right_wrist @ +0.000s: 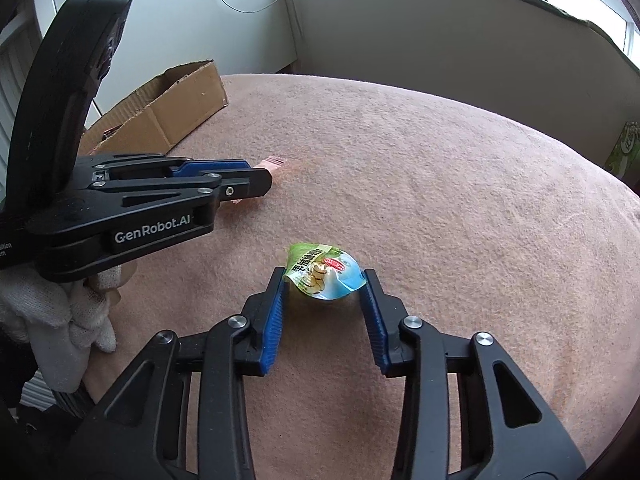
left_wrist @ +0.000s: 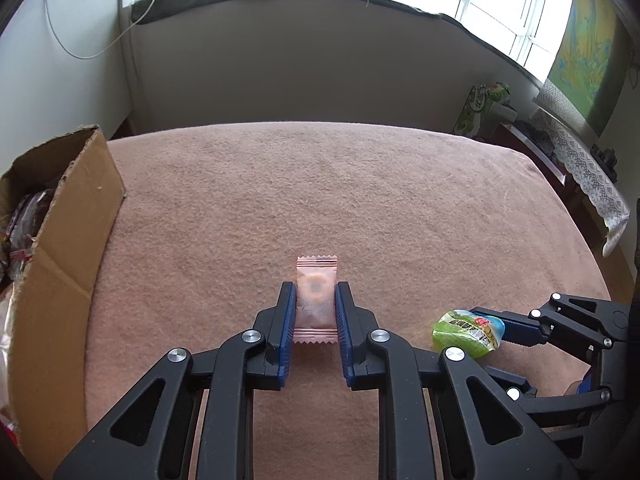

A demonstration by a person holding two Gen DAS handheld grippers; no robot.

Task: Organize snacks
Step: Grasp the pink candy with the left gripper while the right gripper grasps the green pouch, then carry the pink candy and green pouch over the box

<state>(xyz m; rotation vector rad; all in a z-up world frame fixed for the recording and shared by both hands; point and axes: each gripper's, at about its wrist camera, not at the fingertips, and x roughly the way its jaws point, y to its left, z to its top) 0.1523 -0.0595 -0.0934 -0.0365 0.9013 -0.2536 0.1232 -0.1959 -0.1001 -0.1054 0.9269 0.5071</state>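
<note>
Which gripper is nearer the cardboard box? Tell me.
Left. The left gripper, shut on the pink snack packet, sits just right of the cardboard box. The right gripper, around the green snack pouch, lies further right.

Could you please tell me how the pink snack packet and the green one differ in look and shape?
The pink packet is a flat, plain rectangle with crimped ends; the green packet is puffy, rounded and brightly printed. The pink one lies nearer the cardboard box. Both sit between tongs on the blanket.
</note>
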